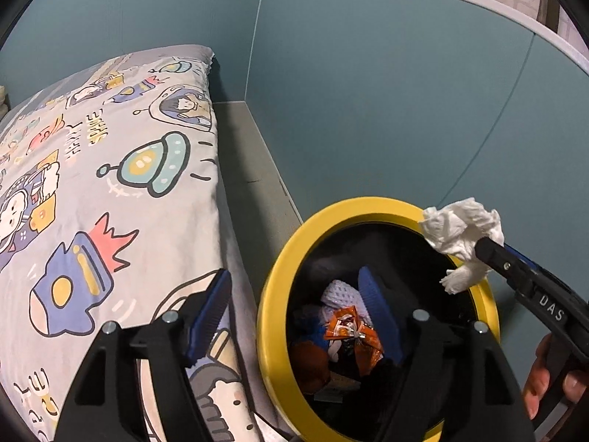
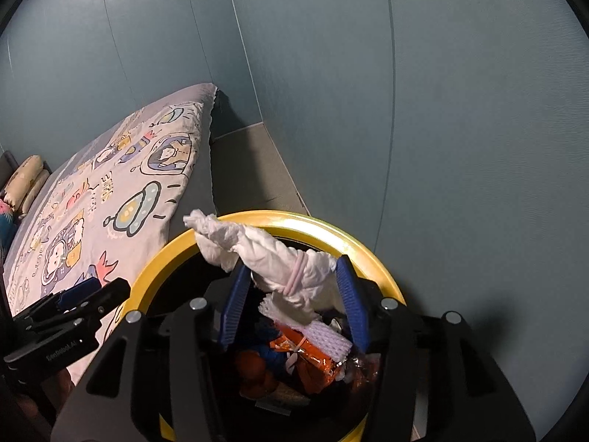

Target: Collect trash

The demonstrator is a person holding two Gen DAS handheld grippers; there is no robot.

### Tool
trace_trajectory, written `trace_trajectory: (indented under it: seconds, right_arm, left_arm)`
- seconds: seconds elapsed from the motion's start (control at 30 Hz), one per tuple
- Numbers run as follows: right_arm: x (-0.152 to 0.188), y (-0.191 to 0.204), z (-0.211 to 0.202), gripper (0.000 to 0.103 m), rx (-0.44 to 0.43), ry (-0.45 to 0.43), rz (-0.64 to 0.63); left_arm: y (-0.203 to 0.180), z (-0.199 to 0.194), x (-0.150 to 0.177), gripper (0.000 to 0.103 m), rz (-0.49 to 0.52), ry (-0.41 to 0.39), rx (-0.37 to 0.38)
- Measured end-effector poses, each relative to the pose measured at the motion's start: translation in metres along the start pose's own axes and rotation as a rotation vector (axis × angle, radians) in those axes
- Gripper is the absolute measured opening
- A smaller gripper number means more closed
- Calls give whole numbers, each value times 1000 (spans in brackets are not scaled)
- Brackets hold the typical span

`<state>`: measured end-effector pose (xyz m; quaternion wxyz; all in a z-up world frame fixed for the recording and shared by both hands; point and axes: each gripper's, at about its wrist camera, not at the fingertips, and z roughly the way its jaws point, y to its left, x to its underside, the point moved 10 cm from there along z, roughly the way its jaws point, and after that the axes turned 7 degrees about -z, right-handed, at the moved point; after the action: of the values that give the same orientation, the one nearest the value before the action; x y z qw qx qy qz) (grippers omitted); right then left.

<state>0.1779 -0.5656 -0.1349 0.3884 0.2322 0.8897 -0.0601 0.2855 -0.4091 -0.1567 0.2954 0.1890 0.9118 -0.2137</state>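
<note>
While the right claw hangs over the yellow-rimmed bin, lower centre, its jaws stand parted around the crumpled tissue; left claw open, empty. Drop step; next needs wider release.

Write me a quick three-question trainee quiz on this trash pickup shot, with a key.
1. What colour is the rim of the bin? A red, B yellow, C green.
2. True or false: the left gripper has something between its fingers.
3. Which gripper has the white tissue between its fingers, and where is the tissue relative to the bin?

Key: 1 B. 2 False, nothing is between its fingers. 3 The right gripper; the tissue is above the bin's opening, not yet down among the trash inside.
</note>
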Motion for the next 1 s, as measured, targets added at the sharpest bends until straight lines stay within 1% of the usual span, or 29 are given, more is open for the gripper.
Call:
trace_trajectory:
  seconds: [0.03, 0.07, 0.1, 0.27, 0.47, 0.67, 0.83, 1.0]
  right_arm:
    - [0, 1, 0, 46, -1, 0, 1]
    - [0, 1, -1, 49, 0, -1, 2]
    - [0, 1, -1, 53, 1, -1, 4]
    - [-2, 1, -7, 56, -1, -2, 19]
    - [-3, 9, -14, 56, -2, -9, 10]
    - [-8, 22, -25, 56, -9, -22, -3]
    - [-13, 39, -41, 56, -19, -44, -29]
    - [-17, 63, -53, 56, -41, -63, -59]
  left_arm:
    - [2, -2, -1, 68, -7, -4, -1]
    - [3, -3, -2, 68, -12, -5, -1]
    - [5, -4, -3, 68, -19, -6, 2]
    - [17, -12, -7, 68, -47, -21, -13]
    - [27, -24, -11, 68, -68, -41, -17]
    - [37, -45, -16, 68, -81, -73, -18]
    - [52, -68, -20, 68, -96, -112, -21]
    - [75, -93, -20, 68, -108, -152, -48]
